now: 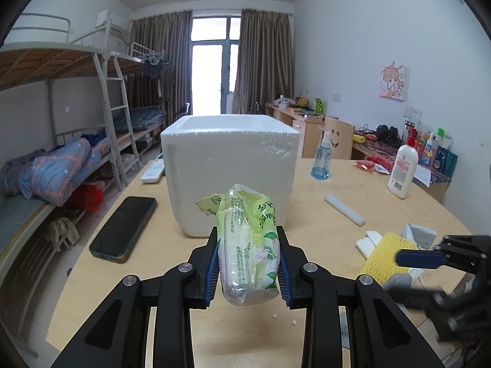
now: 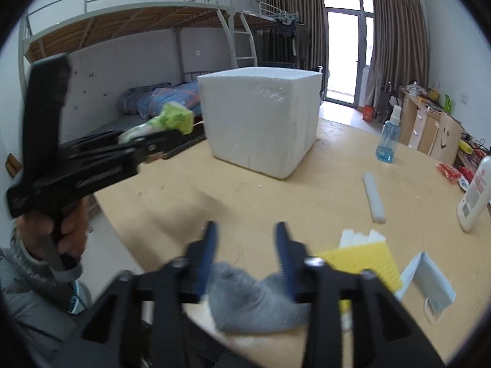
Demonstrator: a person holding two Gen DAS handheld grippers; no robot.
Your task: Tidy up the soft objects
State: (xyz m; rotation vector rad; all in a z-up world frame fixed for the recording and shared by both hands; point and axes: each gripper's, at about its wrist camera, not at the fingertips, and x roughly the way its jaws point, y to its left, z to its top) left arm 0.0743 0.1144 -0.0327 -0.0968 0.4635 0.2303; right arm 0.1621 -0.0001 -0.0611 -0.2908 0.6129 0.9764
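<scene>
So the left gripper (image 1: 248, 263) is sitting with its jaws clamped on a pack of tissues (image 1: 250, 245), green and clear plastic wrapper, held up off the tabletop (image 1: 322, 227) and poking out past the fingertips. Right behind it, further along the tabletop, a big white foam box (image 1: 230, 165) is standing with its top open. From the right wrist view you're seeing the same gripper from the side, a hand (image 2: 58, 230) in a grey sleeve gripping its handle, tissues sticking out toward the box.

The right gripper (image 2: 247, 254) is hanging over the near edge of the tabletop with its jaws apart, nothing pinched. A grey sock (image 2: 248, 300) is lying crumpled on the tabletop below and between the blue fingers (image 2: 208, 251); it's blurry, so I can't tell whether they're touching it.

Just right of the sock there's a yellow foam net sleeve (image 2: 365, 260) lying over some white folded pieces (image 2: 356, 236), and a face mask (image 2: 429, 285) next to that. Further out, a white foam stick (image 2: 374, 197) is lying on its own, with a blue spray bottle (image 2: 388, 141) and a white lotion bottle (image 2: 475, 196) standing well apart from it. A black phone (image 1: 122, 230) is lying flat left of the box, and a white remote (image 1: 153, 171) is lying beyond it.
</scene>
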